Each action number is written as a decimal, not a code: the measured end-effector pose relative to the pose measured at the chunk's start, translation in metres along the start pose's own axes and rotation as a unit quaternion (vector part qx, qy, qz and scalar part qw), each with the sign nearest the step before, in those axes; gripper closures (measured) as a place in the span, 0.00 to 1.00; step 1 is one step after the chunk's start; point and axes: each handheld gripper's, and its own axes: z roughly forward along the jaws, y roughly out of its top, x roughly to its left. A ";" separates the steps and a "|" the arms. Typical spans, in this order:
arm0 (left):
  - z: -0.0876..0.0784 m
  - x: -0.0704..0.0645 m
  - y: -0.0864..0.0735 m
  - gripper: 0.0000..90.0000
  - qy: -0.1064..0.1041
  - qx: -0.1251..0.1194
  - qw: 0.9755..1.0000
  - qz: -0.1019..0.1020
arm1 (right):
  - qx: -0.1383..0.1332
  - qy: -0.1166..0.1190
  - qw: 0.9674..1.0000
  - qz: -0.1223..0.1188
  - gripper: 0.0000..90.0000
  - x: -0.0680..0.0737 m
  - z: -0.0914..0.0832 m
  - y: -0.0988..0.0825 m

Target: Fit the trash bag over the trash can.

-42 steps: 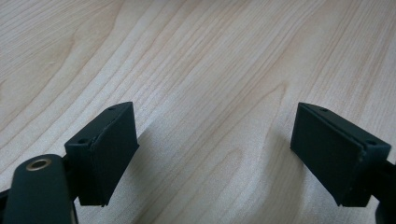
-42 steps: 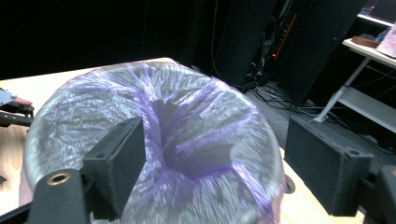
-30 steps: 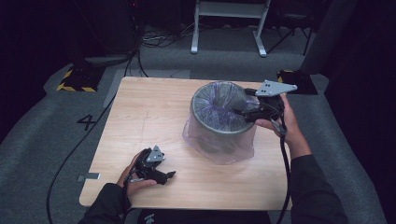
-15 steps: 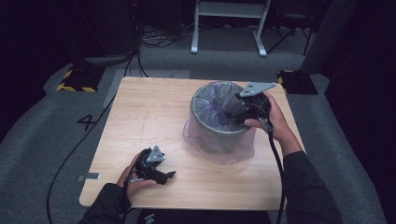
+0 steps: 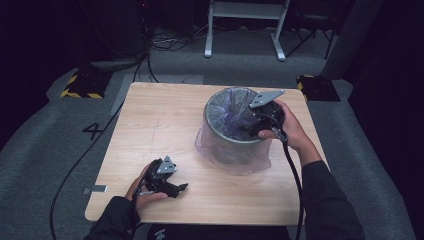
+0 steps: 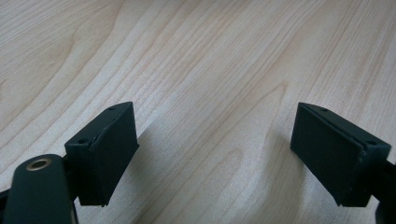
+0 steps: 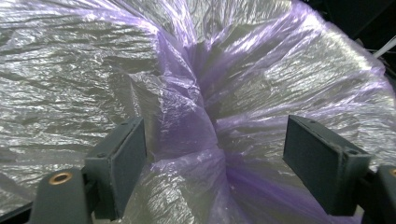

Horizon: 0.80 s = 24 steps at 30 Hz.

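Observation:
A round metal bin stands right of the table's middle, lined with a thin purple plastic bag whose edge hangs down over the outside. My right gripper reaches over the bin's right rim into its mouth. Seen from the right gripper view, the right gripper is open, and a bunched fold of the bag rises between the jaws without being pinched. My left gripper rests on the table near the front left. From its own camera the left gripper stands open over bare wood.
The wooden table has free surface to the left of and behind the bin. A cable trails from the right gripper along the forearm. On the grey floor beyond stand a white frame and a yellow-and-black striped block.
The right hand has moved left and down, bringing its gripper from over the bin's right rim into the bin's mouth. The left gripper has stayed where it was.

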 end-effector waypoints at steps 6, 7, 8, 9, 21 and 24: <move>0.000 0.000 0.000 0.16 0.000 0.000 1.000 0.000 | 0.011 0.008 1.000 -0.001 0.26 -0.002 0.003 -0.001; 0.000 0.000 0.000 0.16 0.000 0.000 1.000 0.000 | 0.017 0.007 1.000 -0.005 0.26 -0.001 0.003 0.000; 0.000 0.000 0.000 0.16 0.000 0.000 1.000 0.000 | 0.021 0.006 1.000 -0.007 0.26 -0.001 0.004 0.000; 0.000 0.000 0.000 0.16 0.000 0.000 1.000 0.000 | 0.030 0.005 1.000 -0.008 0.25 -0.001 0.005 0.001; 0.000 0.000 0.000 0.16 -0.001 0.000 1.000 0.000 | 0.080 0.007 0.997 0.003 0.25 -0.003 0.012 0.006; 0.000 0.000 0.000 0.16 -0.001 0.000 1.000 0.000 | 0.077 0.010 0.997 0.009 0.25 -0.004 0.012 0.006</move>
